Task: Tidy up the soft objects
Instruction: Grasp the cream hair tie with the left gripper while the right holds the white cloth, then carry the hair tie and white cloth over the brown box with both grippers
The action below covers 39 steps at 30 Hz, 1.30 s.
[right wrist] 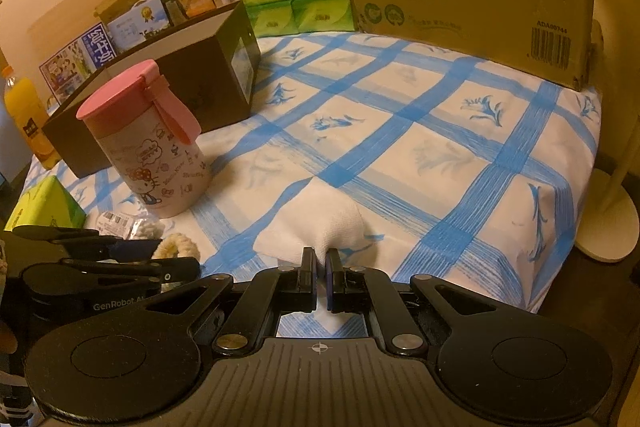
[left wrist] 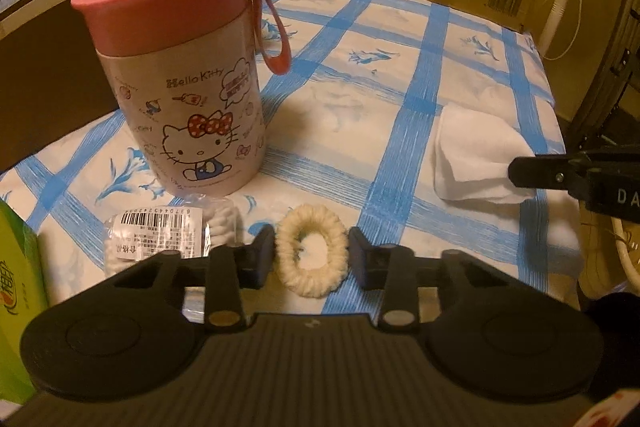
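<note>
My left gripper [left wrist: 311,259] has its fingers apart, straddling the cream knitted hair ring [left wrist: 311,251], which lies flat near the front edge of the blue-checked cloth-covered table [left wrist: 400,75], its long axis running away from me between the pads. My right gripper [right wrist: 319,267] is pinched together on the near edge of the folded white cloth pad [right wrist: 316,219], toward the table's right side. The pink-lidded cartoon canister [left wrist: 176,67] stands upright just beyond the ring, lid on, with a clear bag of cotton swabs [left wrist: 168,239] at its foot. I judge the left nearer the canister. Open cloth lies right of it; the front edge is close.
</note>
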Each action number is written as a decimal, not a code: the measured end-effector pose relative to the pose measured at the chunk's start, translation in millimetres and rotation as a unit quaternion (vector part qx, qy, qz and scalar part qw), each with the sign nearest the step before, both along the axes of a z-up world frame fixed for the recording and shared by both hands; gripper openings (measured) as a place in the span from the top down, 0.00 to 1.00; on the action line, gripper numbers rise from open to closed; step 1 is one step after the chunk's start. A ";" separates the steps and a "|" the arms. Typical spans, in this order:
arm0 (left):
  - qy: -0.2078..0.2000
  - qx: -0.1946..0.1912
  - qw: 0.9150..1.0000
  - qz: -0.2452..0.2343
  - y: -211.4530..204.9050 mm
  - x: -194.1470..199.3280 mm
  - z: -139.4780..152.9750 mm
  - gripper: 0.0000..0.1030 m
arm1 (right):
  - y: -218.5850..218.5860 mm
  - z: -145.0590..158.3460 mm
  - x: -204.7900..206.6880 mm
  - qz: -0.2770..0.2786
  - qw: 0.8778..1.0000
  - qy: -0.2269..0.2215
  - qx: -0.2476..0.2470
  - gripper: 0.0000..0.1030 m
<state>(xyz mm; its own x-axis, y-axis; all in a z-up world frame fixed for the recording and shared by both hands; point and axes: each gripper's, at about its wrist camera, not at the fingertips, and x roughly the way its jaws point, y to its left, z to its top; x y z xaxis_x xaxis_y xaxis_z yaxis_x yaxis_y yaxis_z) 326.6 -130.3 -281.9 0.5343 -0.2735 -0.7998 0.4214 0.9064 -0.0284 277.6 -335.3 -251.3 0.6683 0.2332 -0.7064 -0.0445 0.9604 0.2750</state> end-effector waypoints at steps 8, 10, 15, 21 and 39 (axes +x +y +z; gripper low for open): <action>0.008 0.004 1.000 -0.008 -0.1 -0.5 2.4 0.83 | 1.2 4.1 -2.5 0.001 1.000 -0.003 0.003 0.96; 0.008 0.004 1.000 -0.008 0.5 -1.5 3.8 0.83 | 0.6 5.9 -2.7 0.000 1.000 -0.005 0.005 0.96; 0.006 0.002 1.000 -0.009 3.2 -5.3 10.6 0.83 | 0.4 12.4 -3.2 0.000 1.000 -0.011 0.008 0.96; -0.001 -0.010 1.000 -0.006 15.7 -12.2 25.5 0.83 | -2.3 25.2 1.0 0.009 1.000 -0.025 0.012 0.96; -0.082 -0.038 0.991 0.095 136.3 1.1 117.9 0.83 | -14.3 84.5 84.8 0.093 0.989 -0.108 0.038 0.96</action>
